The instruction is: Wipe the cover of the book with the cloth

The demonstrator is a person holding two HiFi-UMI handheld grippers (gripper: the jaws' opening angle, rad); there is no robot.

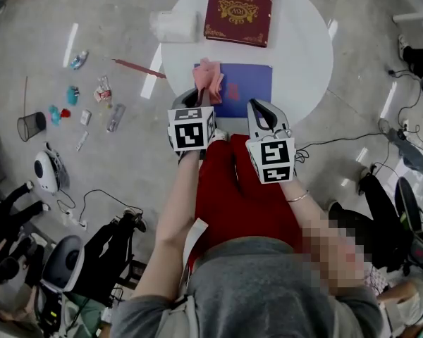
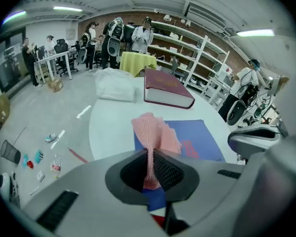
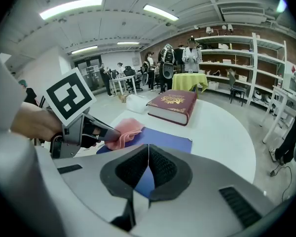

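Note:
A flat blue book (image 1: 248, 88) lies near the front edge of the round white table (image 1: 303, 55). My left gripper (image 1: 201, 96) is shut on a pink cloth (image 1: 211, 79), which bunches up over the book's left end. In the left gripper view the cloth (image 2: 155, 132) rises from between the closed jaws (image 2: 150, 164) above the blue book (image 2: 202, 139). My right gripper (image 1: 259, 108) hovers at the book's front right part; its jaws (image 3: 148, 167) meet with nothing seen between them. From the right gripper view, the left gripper (image 3: 106, 131) holds the cloth (image 3: 126, 131) over the blue book (image 3: 163, 141).
A thick maroon book (image 1: 238, 9) lies at the table's far side, with a crumpled white bag (image 1: 175, 27) to its left. Litter (image 1: 84, 97) and a black wire bin (image 1: 30, 125) are on the floor to the left. Cables and equipment stand at the right.

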